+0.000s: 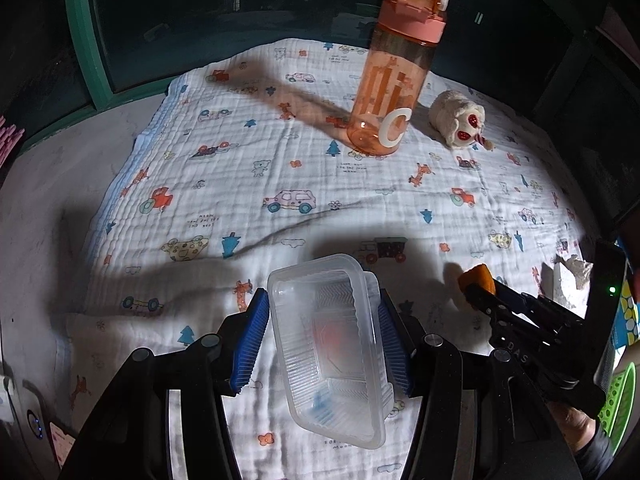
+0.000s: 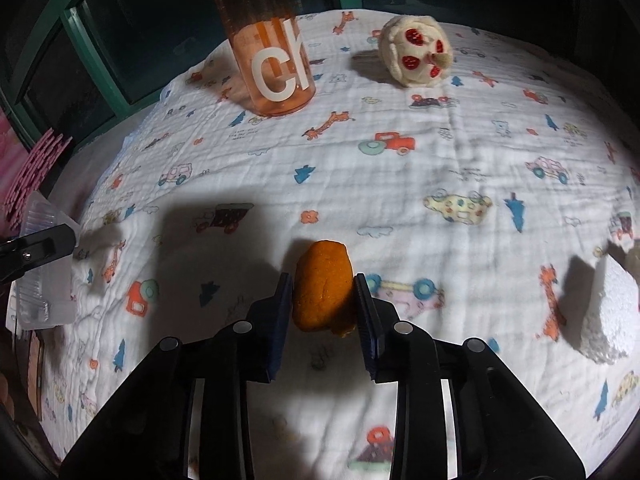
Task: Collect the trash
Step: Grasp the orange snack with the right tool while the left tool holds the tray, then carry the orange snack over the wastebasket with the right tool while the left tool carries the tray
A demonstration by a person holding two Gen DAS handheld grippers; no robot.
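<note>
My left gripper (image 1: 322, 300) is shut on a clear plastic food tray (image 1: 332, 344), held above the printed cloth (image 1: 280, 168). The tray also shows at the left edge of the right wrist view (image 2: 44, 280). My right gripper (image 2: 322, 280) is shut on an orange peel piece (image 2: 322, 286), lifted just over the cloth. That peel (image 1: 478, 276) and the right gripper show at the right of the left wrist view. A white foam chunk (image 2: 608, 312) lies on the cloth to the right of the right gripper.
An orange water bottle (image 1: 394, 72) stands at the back of the table. A cream plush toy (image 1: 460, 118) lies right of it. A green basket (image 1: 620, 396) sits at the far right edge. Dark windows run behind the table.
</note>
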